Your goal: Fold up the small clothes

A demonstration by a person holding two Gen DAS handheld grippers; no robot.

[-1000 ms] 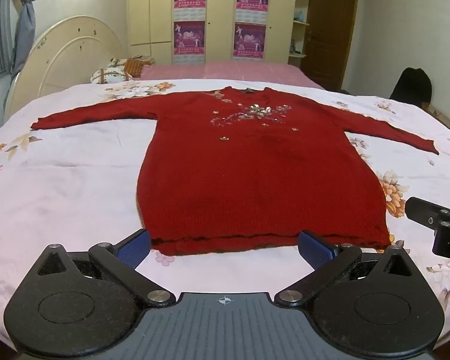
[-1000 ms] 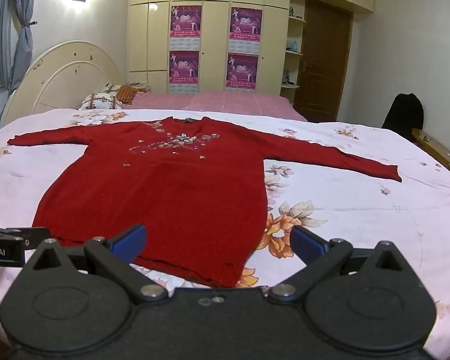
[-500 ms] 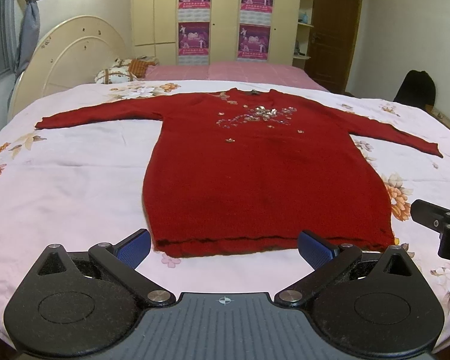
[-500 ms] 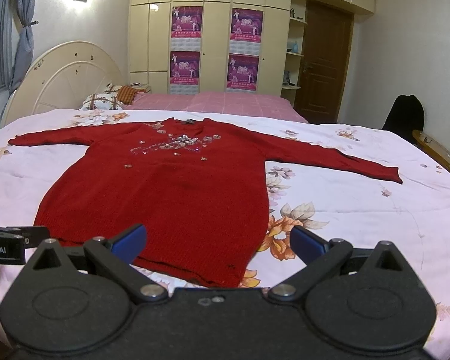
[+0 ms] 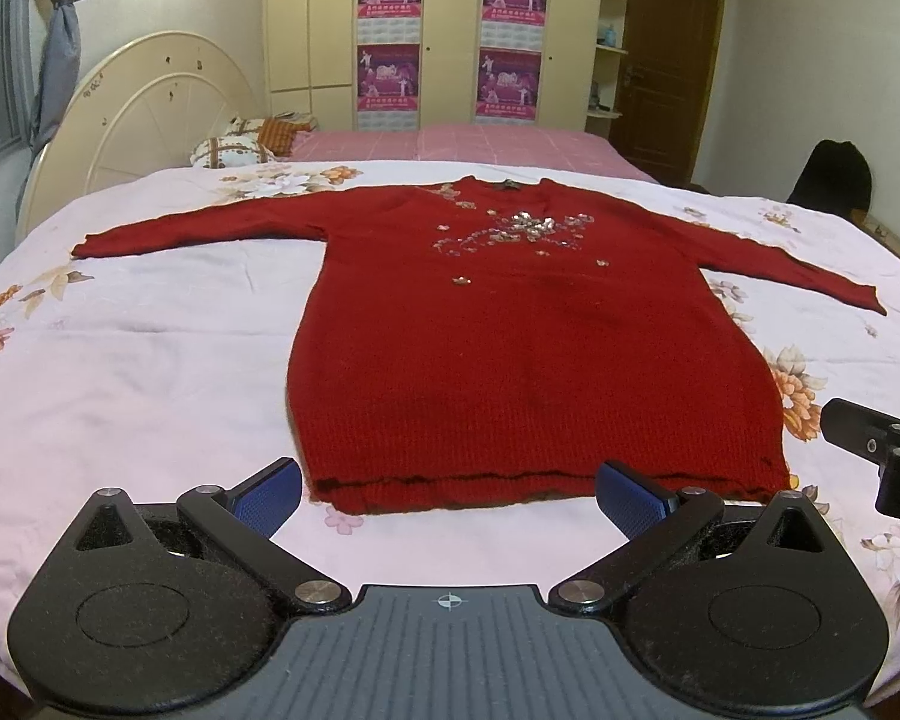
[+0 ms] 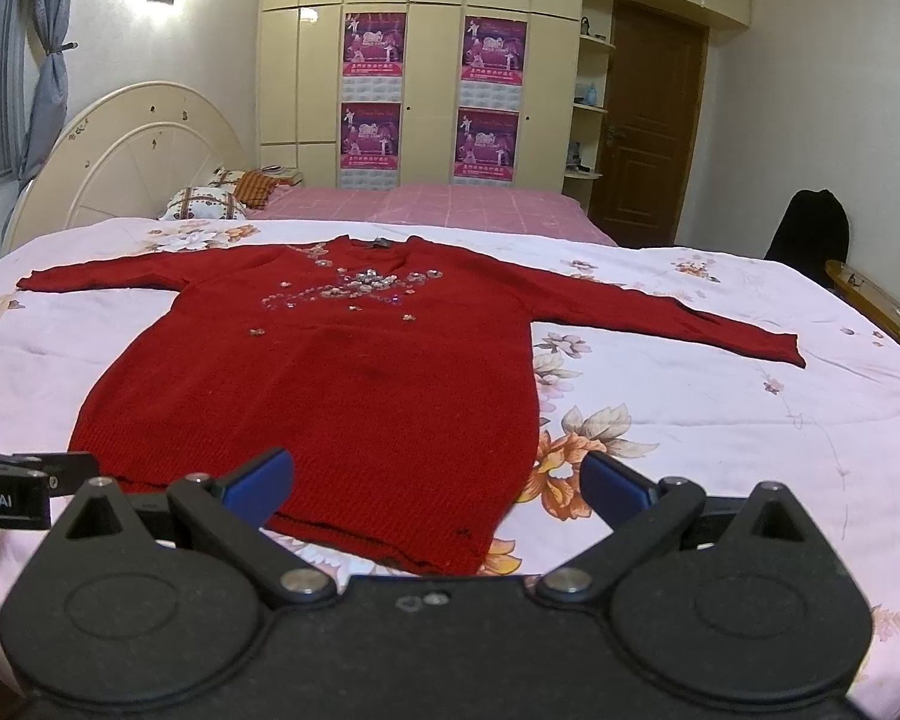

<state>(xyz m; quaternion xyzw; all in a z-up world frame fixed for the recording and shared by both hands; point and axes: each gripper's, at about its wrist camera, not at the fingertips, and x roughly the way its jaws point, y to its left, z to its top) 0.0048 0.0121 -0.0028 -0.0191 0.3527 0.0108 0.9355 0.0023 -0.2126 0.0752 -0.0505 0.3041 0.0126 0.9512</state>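
A red knitted sweater [image 5: 528,336] with sequin flowers on the chest lies flat on the bed, face up, both sleeves spread out sideways, hem toward me. It also shows in the right wrist view [image 6: 342,384]. My left gripper [image 5: 450,489] is open and empty, hovering just before the hem, nearer its left corner. My right gripper [image 6: 435,480] is open and empty, over the hem's right part. The right gripper's body shows at the right edge of the left wrist view [image 5: 876,450].
The bed is covered by a pale pink floral sheet [image 5: 126,360]. A pink bedspread [image 5: 450,144] and pillows [image 5: 234,150] lie behind, with a white headboard [image 5: 144,114] at left. A dark chair [image 5: 834,174] stands at the right; wardrobes fill the back wall.
Both grippers have risen and tilted slightly, so the sweater sits lower in view. The sweater has not moved. Both grippers stay open.
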